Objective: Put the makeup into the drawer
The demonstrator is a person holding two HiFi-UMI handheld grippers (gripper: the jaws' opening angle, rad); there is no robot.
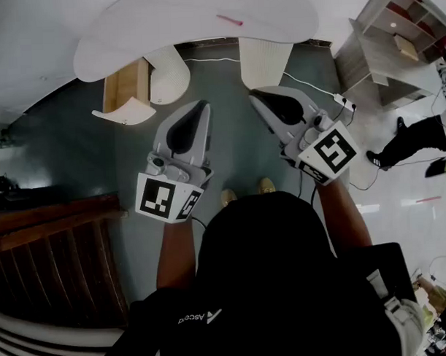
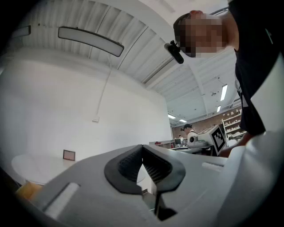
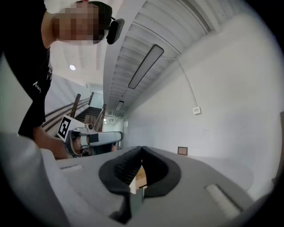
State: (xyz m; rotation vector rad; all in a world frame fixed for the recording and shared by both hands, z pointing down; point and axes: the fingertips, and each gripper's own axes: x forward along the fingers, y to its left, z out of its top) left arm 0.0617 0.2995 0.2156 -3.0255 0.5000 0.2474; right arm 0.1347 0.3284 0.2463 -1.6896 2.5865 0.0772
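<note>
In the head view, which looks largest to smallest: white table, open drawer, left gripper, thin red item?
1. White table.
2. Left gripper and open drawer: about alike, and the gripper is nearer the camera, so unranked.
3. Thin red item.

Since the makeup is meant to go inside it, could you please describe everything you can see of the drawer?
The drawer stands pulled open from under the white table, seen from above in the head view. Its walls and floor look like pale bare wood, and its front is a curved white panel. The part of its inside that shows holds nothing. Apart from the table above it, nothing touches it.
</note>
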